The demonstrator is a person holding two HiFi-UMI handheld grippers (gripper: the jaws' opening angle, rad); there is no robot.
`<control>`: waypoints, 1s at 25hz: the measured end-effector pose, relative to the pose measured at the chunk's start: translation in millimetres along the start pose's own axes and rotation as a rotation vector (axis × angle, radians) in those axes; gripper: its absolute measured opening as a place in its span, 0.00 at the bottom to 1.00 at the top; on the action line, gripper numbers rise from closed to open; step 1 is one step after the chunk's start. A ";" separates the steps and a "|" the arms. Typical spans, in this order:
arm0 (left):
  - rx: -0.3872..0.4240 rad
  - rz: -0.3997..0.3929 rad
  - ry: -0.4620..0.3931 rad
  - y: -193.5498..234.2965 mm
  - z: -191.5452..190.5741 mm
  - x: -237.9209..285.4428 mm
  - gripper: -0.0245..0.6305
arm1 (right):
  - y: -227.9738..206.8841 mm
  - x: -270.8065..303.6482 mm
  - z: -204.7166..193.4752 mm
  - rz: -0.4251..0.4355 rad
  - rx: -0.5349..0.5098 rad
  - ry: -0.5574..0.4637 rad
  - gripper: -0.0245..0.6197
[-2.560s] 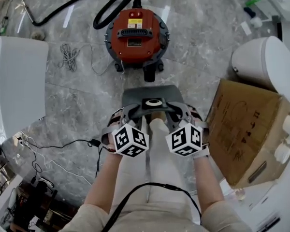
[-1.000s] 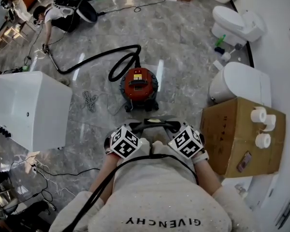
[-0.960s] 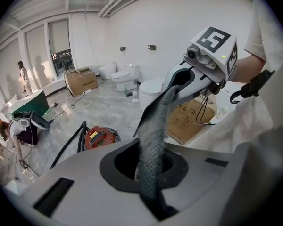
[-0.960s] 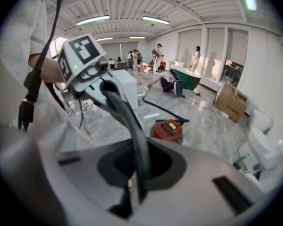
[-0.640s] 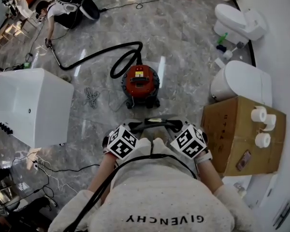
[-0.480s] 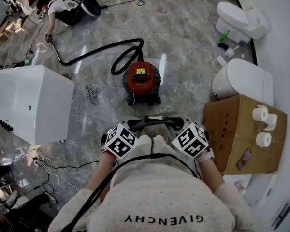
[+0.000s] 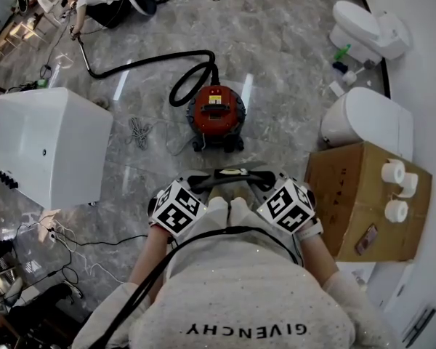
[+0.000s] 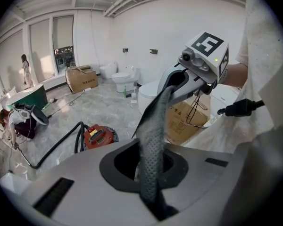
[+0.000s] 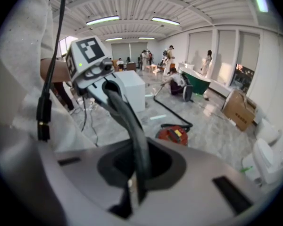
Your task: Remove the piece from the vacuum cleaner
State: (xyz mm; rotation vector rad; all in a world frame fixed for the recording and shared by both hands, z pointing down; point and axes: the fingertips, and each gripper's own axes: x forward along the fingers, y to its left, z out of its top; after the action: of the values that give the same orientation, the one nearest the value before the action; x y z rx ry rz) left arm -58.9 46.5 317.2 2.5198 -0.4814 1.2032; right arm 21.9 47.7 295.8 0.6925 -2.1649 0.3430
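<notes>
The left gripper (image 7: 198, 185) and right gripper (image 7: 266, 184) are each pinching the piece (image 7: 231, 174) by an edge; hands pulling apart or twisting are risking it slipping free and dropping

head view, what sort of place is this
Probably a bathroom-fixtures showroom or storeroom: loose white toilets stand unplumbed on the marble floor, beside a cardboard box and a red vacuum cleaner.

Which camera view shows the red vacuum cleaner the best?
The head view: the vacuum cleaner is seen whole, from above, with its hose. Both gripper views show it small and far away, cut off below.
</notes>
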 end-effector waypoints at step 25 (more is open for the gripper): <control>-0.003 -0.014 -0.028 9.2 17.2 -14.1 0.09 | -7.7 -11.3 19.1 -0.017 -0.002 -0.018 0.08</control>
State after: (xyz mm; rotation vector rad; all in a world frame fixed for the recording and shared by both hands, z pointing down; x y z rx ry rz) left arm -59.3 33.6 297.0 2.5362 -0.4708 1.1632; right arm 20.1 36.8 275.1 0.7149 -2.1745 0.3269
